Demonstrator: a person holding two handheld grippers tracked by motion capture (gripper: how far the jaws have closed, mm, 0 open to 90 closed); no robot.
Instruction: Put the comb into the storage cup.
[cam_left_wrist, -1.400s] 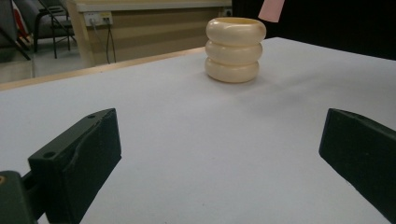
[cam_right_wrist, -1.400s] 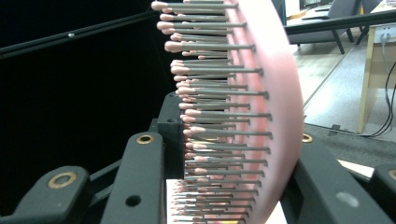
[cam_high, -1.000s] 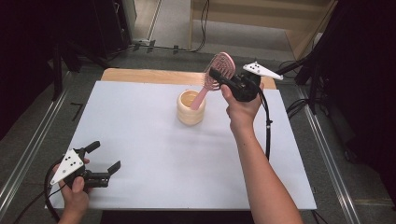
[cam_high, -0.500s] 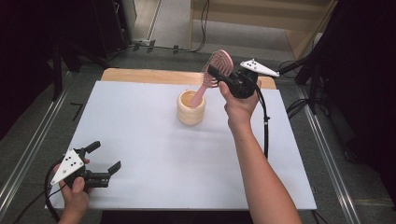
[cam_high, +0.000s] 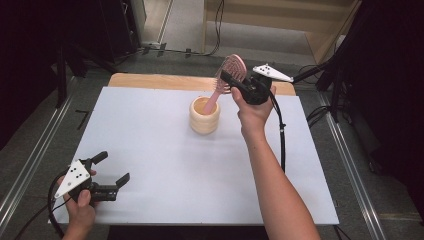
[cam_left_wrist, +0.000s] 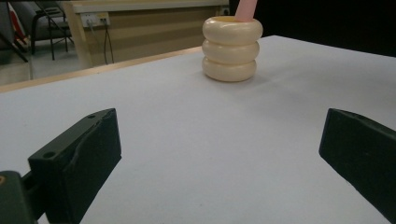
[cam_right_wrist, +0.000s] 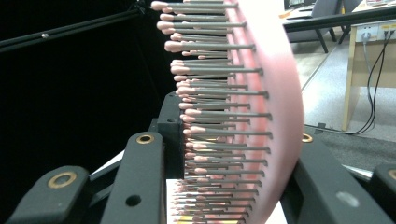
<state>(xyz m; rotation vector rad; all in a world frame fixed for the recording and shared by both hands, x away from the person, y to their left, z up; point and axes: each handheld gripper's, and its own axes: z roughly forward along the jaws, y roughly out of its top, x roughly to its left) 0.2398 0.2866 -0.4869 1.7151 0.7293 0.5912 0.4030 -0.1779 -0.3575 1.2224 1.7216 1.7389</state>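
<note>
i have the right gripper (cam_high: 231, 80) clamped across the head of the pink hairbrush (cam_high: 227, 80), one jaw against the bristles and the other on its back, as the right gripper view shows up close (cam_right_wrist: 243, 116). the brush hangs tilted, its handle end dipping into the mouth of the cream ringed holder (cam_high: 205, 115) near the far middle of the table. i read this as the seating step: the handle is started in the cup but the brush is not yet resting on its own. the next move, as i judge it, calls for easing the head lower and straighter so the handle slides down without tipping the light holder, then parting the jaws. my left gripper (cam_high: 112, 172) rests at the near left corner with its jaws wide and nothing between them, pointed toward the holder (cam_left_wrist: 229, 49). the surface is a white board (cam_high: 150, 150) with a wooden strip along its far edge; around it i see grey floor, dark curtains, cables and a wooden bench.
</note>
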